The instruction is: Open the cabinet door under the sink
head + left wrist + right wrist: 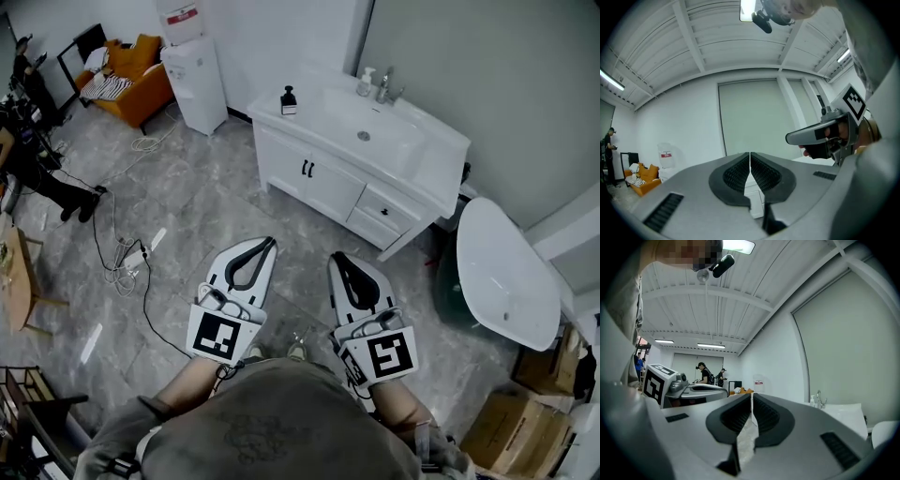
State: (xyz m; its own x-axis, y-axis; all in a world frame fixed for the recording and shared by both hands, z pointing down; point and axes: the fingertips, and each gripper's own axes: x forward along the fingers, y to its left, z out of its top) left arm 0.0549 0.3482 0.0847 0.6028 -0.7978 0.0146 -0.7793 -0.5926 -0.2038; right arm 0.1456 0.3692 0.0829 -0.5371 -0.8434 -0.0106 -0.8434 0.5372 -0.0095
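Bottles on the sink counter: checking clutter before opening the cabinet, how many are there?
2. A dark pump bottle stands at the left end of the white counter; a clear pump bottle beside the chrome faucet at the back. None looks hidden.

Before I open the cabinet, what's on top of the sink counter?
A dark bottle at its left corner, a clear bottle and the faucet by the wall. Inside the cabinet is hidden: doors shut.
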